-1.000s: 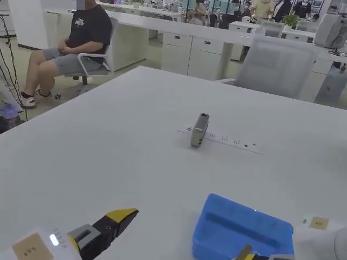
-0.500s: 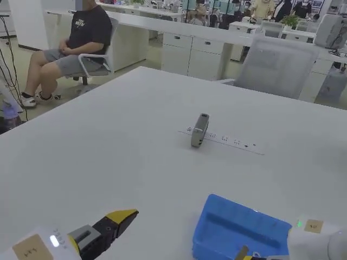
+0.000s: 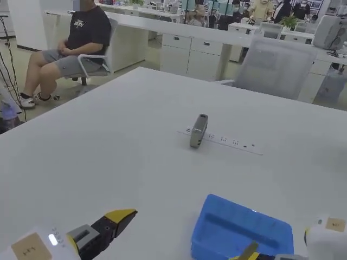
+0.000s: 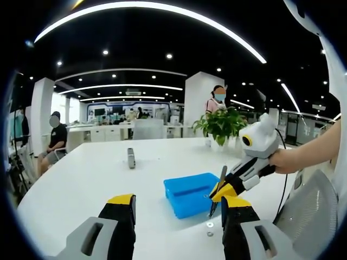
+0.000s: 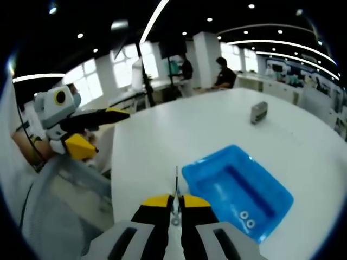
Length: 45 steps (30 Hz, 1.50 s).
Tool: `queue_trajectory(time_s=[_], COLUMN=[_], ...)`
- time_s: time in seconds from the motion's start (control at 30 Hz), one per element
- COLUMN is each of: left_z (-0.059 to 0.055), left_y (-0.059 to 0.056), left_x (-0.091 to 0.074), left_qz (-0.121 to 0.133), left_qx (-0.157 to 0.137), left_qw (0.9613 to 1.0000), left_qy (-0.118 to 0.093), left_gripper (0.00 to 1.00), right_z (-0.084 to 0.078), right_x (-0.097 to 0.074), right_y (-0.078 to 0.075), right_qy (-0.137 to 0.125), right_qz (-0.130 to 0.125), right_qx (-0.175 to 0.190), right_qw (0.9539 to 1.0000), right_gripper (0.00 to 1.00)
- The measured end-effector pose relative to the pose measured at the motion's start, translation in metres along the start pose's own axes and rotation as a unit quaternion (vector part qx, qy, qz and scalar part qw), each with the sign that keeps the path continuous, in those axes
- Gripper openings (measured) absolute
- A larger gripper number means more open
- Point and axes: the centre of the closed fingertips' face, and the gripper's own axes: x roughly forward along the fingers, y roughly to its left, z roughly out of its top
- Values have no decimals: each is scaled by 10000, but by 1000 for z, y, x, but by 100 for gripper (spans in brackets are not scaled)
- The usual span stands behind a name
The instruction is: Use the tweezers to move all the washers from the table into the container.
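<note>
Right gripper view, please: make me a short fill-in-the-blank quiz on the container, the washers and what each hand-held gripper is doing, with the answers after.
1. The container on the white table is coloured ____.
2. Inside it lie ____ washers.
3. The right hand-held gripper is shut on a pair of ____.
4. The left hand-held gripper holds nothing, and its jaws are ____.

Missing words: blue; two; tweezers; open.

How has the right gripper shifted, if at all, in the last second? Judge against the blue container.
Yes. In the head view the right gripper, shut on the tweezers, has slid right: its white body now clears the blue container's right rim.
</note>
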Motion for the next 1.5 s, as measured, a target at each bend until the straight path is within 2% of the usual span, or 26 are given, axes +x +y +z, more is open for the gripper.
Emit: queue_trajectory(time_s=[0.3, 0.4, 0.77, 1.1, 1.27, 1.5], left_z=[0, 0, -1, -2, -2, -2], left_y=[-1, -1, -1, -1, -1, -1], left_x=[0, 0, 0, 0, 0, -1], left_qz=[-23, -28, -43, -47, -37, -23], left_qx=[-5, -1, -20, -11, -19, -41], left_qw=[10000, 10000, 10000, 10000, 10000, 10000], left_qy=[10, 3, 7, 13, 21, 27], left_gripper=[64, 64, 63, 63, 63, 63], right_z=[17, 25, 36, 33, 29, 24], right_x=[-20, -24, -28, -21, -15, -9], right_y=[-3, -10, -37, -57, -70, -79], right_qy=[-320, -488, -768, -702, -588, -442], right_qz=[-91, -144, -441, -692, -783, -877], right_qx=[200, 408, 775, 931, 940, 914], right_qw=[9992, 9979, 9930, 9908, 9907, 9910], right_gripper=[3, 3, 3, 3, 3, 3])
